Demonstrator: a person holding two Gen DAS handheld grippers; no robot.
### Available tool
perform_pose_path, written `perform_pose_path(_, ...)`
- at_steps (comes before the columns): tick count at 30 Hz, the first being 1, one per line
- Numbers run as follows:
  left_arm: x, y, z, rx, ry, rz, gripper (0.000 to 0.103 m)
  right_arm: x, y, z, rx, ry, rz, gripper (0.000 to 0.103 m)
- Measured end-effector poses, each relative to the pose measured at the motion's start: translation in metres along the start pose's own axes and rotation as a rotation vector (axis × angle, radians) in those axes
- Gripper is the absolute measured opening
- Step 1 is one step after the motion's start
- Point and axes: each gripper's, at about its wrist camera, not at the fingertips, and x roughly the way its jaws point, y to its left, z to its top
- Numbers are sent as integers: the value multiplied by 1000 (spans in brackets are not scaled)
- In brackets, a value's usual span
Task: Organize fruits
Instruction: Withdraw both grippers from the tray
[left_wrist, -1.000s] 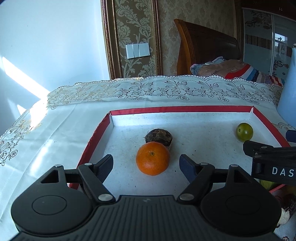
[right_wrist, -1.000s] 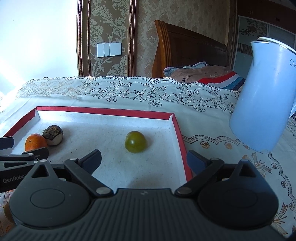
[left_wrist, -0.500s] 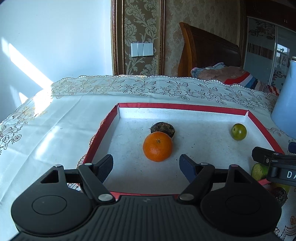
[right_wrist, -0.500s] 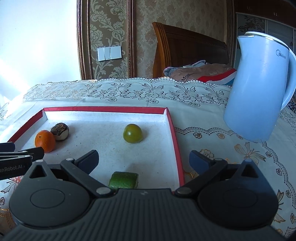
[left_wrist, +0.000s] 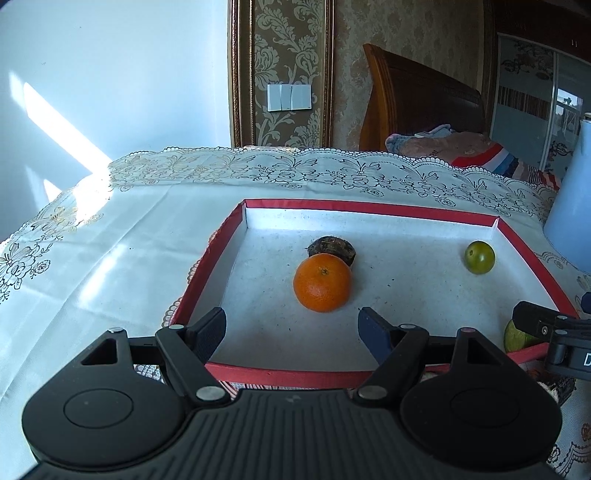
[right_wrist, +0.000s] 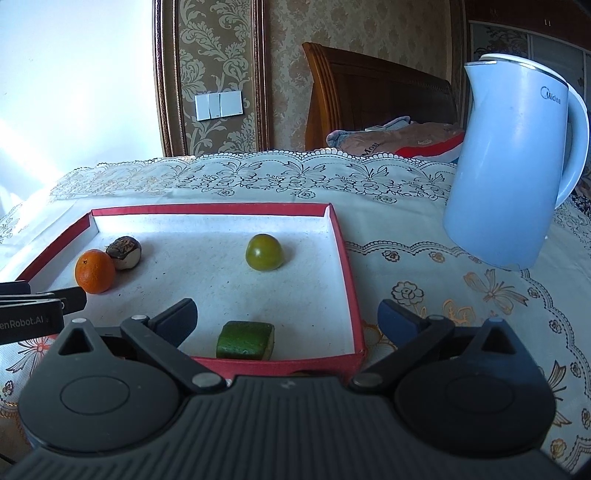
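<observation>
Tray (left_wrist: 218, 242), red rim, white floor, is sitting on a lace tablecloth (left_wrist: 110, 236).

Contents, 4 items:
- Orange (left_wrist: 322, 283) is lying left of centre, touching a dark brown fruit (left_wrist: 332, 248) behind it.
- Round green fruit (right_wrist: 265, 252) is sitting alone toward the far right.
- Cut green piece (right_wrist: 245, 340) is lying against the near rim.

Blue kettle (right_wrist: 513, 162) is standing on the cloth, right of the tray.

Left gripper (left_wrist: 291, 328) is hovering above the near rim, tongs apart, holding nothing. Right gripper (right_wrist: 288, 317) is hovering likewise, tongs spread wide, empty.

Red-rimmed tray (right_wrist: 341, 258) with orange (right_wrist: 95, 271), green tomato (right_wrist: 265, 252), cucumber chunk (right_wrist: 245, 340); blue kettle (right_wrist: 511, 166) beside.
</observation>
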Motion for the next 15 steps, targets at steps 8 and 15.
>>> perform_pose_path(8, -11, 1, -8, 9, -19, 17, 79, -11, -2, -10, 2, -5, 10, 103)
perform_pose_path(15, -25, -1, -17, 46, -65, 43, 79, -20, -6, -20, 18, 0, 24, 103)
